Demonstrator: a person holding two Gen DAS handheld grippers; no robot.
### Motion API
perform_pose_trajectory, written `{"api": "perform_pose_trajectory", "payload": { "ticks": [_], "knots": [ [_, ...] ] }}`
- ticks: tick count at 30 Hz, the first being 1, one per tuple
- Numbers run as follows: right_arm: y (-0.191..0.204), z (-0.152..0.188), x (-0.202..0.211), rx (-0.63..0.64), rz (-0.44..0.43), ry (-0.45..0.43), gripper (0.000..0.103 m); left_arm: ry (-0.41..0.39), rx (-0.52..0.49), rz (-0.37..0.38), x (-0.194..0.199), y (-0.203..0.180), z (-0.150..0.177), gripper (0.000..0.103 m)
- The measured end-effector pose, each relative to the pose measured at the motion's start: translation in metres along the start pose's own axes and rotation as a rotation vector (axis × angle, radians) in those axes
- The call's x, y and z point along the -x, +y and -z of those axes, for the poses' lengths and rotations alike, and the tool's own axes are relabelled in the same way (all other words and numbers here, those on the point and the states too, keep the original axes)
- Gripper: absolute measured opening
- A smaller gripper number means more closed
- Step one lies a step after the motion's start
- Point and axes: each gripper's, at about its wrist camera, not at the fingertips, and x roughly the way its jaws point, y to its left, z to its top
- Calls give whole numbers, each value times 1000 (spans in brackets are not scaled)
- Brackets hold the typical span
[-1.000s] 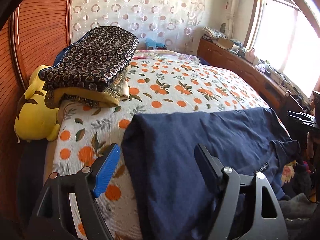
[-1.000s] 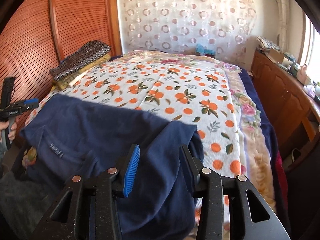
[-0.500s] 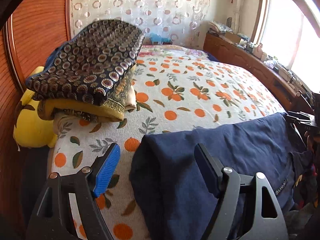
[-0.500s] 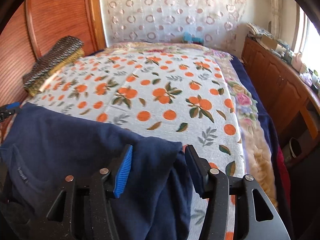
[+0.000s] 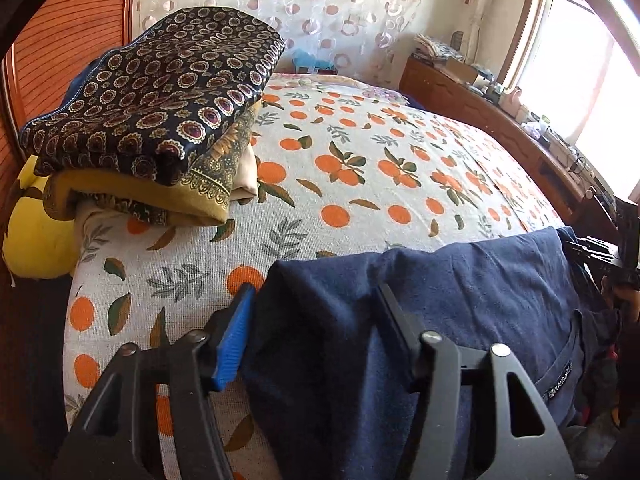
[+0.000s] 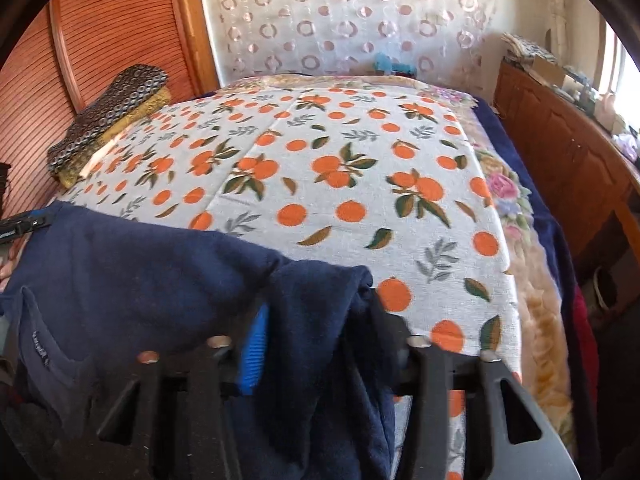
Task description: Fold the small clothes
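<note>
A navy blue garment (image 5: 460,292) (image 6: 140,272) lies across the near edge of the bed, with its label end hanging off the front. My left gripper (image 5: 316,292) straddles the garment's far left corner. Its jaws are closing with the cloth between them, and the pads are not pressing on it. My right gripper (image 6: 316,304) straddles the far right corner, where a fold of cloth bulges up between its closing jaws. Each gripper shows at the edge of the other's view.
An orange-print cover (image 5: 360,200) (image 6: 340,152) spreads over the bed beyond the garment. A stack of folded patterned blankets (image 5: 152,100) (image 6: 108,120) and a yellow plush toy (image 5: 36,232) sit at the far left. A cluttered wooden cabinet (image 6: 560,152) runs along the right.
Both grippers have come forward and down onto the garment's far corners. Both pairs of jaws are narrower than half a second ago, with cloth now bunched between them.
</note>
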Motion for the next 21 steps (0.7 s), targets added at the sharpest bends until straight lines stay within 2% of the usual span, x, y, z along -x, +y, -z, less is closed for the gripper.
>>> {"api": "perform_pose_trajectory", "payload": {
  "ticks": [1,3,6,8,13,21],
  "knots": [
    [1,2,1,-2,-8,0,28,2,-2,1,0,0,0,52],
    [2,5,3,-2,-21,-5,21,9,-16,10,-1,-3,-2,33],
    [2,11,11,-14,-43,-31,18,13,-25,40,1,-8,-1,16],
    [2,13,20,-25,-57,-60,17,-5,-44,44,9,-14,-2,13],
    [1,18,61,-42,-82,-168,17,-118,-57,74,53,-30,-6,11],
    [18,12,141,45,-75,-327,16,-331,-119,105,142,-62,-29,11]
  ]
}}
